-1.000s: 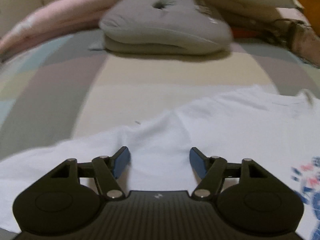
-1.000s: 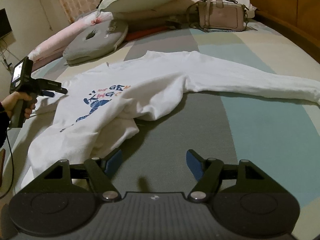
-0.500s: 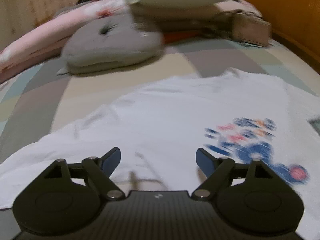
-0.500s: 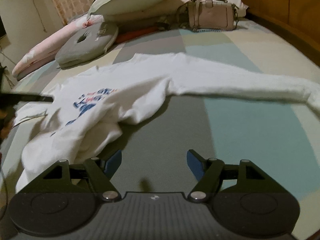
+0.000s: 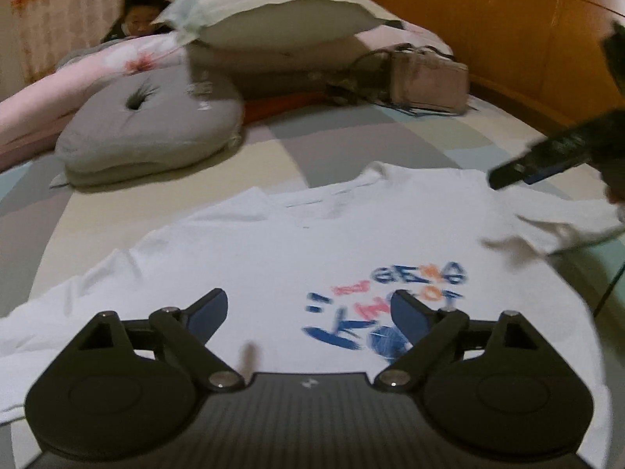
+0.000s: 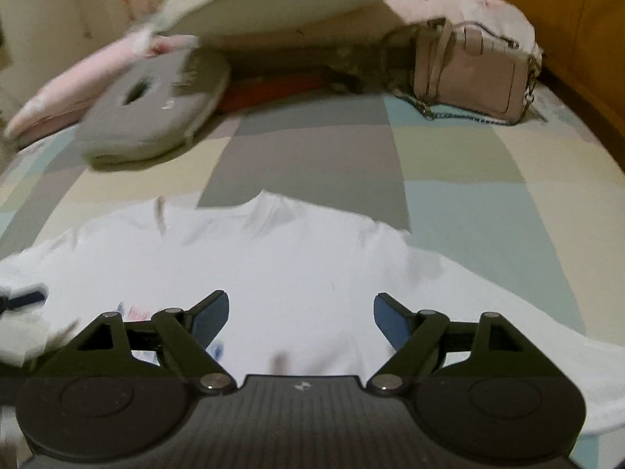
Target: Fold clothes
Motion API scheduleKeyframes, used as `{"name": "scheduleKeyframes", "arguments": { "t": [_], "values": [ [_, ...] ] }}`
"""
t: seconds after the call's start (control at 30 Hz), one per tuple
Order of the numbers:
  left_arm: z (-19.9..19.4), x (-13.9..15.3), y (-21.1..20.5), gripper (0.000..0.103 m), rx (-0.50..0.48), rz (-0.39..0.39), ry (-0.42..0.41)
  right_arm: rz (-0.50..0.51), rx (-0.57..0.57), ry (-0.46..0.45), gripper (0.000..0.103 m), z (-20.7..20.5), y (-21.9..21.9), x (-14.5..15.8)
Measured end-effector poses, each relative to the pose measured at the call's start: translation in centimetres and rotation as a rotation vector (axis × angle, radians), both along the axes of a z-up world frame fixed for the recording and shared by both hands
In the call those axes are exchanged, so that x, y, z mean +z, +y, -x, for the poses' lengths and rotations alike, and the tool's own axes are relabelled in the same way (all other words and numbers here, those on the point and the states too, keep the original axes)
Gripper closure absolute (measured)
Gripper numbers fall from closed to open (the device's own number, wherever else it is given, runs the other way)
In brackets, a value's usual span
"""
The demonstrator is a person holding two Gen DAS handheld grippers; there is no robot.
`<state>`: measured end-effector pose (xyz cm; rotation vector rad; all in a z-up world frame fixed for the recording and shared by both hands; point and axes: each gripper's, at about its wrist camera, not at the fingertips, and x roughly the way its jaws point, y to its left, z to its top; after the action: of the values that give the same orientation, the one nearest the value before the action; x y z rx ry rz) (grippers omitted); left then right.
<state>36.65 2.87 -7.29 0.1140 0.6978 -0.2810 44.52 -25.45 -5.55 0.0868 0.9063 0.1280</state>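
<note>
A white long-sleeved shirt [image 5: 312,234] with a blue and orange print [image 5: 390,312] lies face up on the bed, collar toward the pillows. My left gripper [image 5: 310,308] hovers open over its lower chest, just left of the print, holding nothing. My right gripper [image 6: 300,312] is open above the shirt [image 6: 281,262] below the collar, also with nothing in it. The left wrist view shows it blurred as a dark shape [image 5: 547,156] above the shirt's right shoulder. A dark blurred tip of the left gripper [image 6: 23,299] shows at the right wrist view's left edge.
Beyond the collar lie a grey ring cushion [image 5: 148,125], a large pale pillow [image 5: 273,11], pink bedding [image 5: 58,86] and a pink handbag [image 5: 425,78]. A wooden headboard [image 5: 508,39] borders the right side. A person [image 5: 136,19] sits behind the pillows. The checked bedsheet [image 6: 320,156] is bare between shirt and cushions.
The left gripper has swung right from the sleeve to the chest, bringing the print into view. The right gripper has moved from the bare sheet onto the shirt body. Both stayed open.
</note>
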Motion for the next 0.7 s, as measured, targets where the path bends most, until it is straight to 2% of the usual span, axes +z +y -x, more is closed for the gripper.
{"name": "scheduleKeyframes", "arguments": {
  "t": [0.17, 0.3, 0.43, 0.57, 0.7],
  "values": [
    [-0.4, -2.3, 1.7, 0.012, 0.041, 0.010, 0.013, 0.094, -0.079, 0.086, 0.018, -6.3, 2.5, -2.8],
    [0.1, -2.2, 1.6, 0.012, 0.020, -0.021, 0.011, 0.158, -0.133, 0.108, 0.018, -9.8, 2.9, -5.0],
    [0.8, -1.4, 1.8, 0.011, -0.017, 0.024, -0.010, 0.122, -0.159, 0.086, 0.000, -12.1, 2.0, -6.2],
    [1.1, -0.8, 1.9, 0.011, -0.018, 0.037, -0.035, 0.093, -0.176, 0.071, 0.000, -13.9, 1.4, -6.7],
    [0.9, -0.9, 2.3, 0.011, 0.008, 0.039, -0.028, 0.056, -0.148, 0.055, 0.003, -12.4, 0.8, -4.8]
  ]
}}
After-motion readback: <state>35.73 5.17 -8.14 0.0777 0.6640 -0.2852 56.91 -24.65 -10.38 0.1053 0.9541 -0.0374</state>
